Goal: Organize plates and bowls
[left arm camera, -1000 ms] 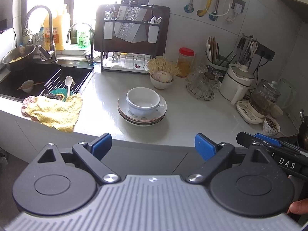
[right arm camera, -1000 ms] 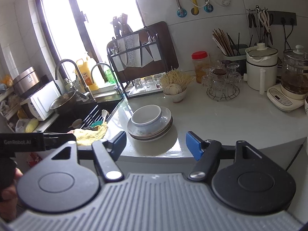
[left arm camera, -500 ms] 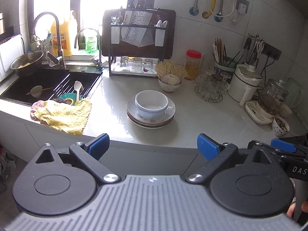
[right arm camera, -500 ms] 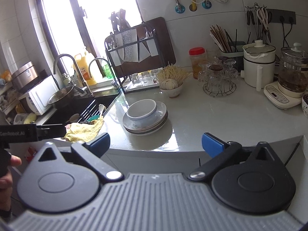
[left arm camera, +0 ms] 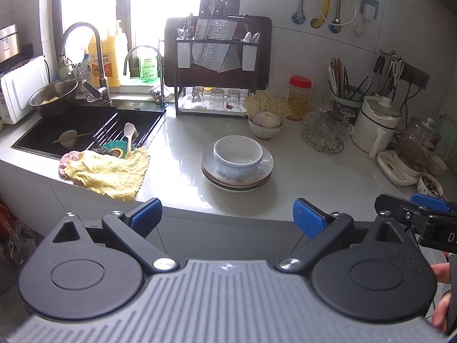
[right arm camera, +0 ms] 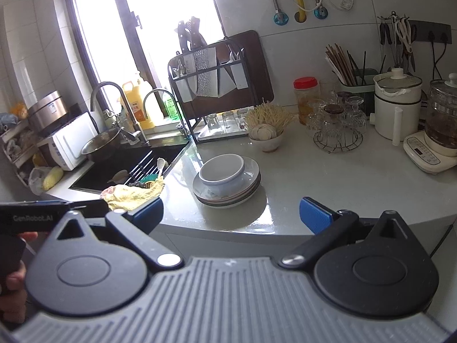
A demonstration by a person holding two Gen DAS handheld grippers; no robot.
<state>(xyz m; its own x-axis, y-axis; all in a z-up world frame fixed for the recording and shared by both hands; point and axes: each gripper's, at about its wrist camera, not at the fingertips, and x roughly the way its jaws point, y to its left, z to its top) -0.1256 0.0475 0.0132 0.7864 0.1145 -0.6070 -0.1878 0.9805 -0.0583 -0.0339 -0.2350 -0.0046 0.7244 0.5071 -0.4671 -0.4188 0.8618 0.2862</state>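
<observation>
Left wrist view: left gripper and right gripper both gape empty before the bowl on stacked plates.

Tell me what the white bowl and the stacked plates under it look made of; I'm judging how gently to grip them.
White bowl: apparently glazed ceramic, with a glossy thick rim. Stacked plates: likely glazed ceramic too, shiny with coloured edge bands; melamine can't be excluded.
</observation>
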